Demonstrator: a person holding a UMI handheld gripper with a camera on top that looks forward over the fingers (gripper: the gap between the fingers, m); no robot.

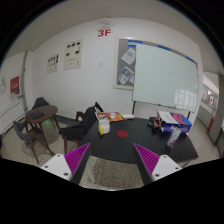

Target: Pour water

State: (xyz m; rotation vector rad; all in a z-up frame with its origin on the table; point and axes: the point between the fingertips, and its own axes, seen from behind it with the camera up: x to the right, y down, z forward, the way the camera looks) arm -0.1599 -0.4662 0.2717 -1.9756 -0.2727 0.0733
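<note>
Leftward, chairs (40,122) near the wall. Ahead, tongs (112,160) spread wide, nothing between the purple pads (74,158). Beyond them, dark worktop (125,145) carrying a dark bottle-like thing (103,126), papers (112,117), then a cluttered box (174,121) rightward. Behind, whiteboard (165,76) on the wall. Cannot tell which vessel holds water.

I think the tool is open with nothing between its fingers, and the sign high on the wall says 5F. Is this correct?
Not quite. The gripper view shows the sign reading 3F, not 5F. The rest holds: the tool is open, nothing between its fingers, and the sign is high on the wall.
</note>
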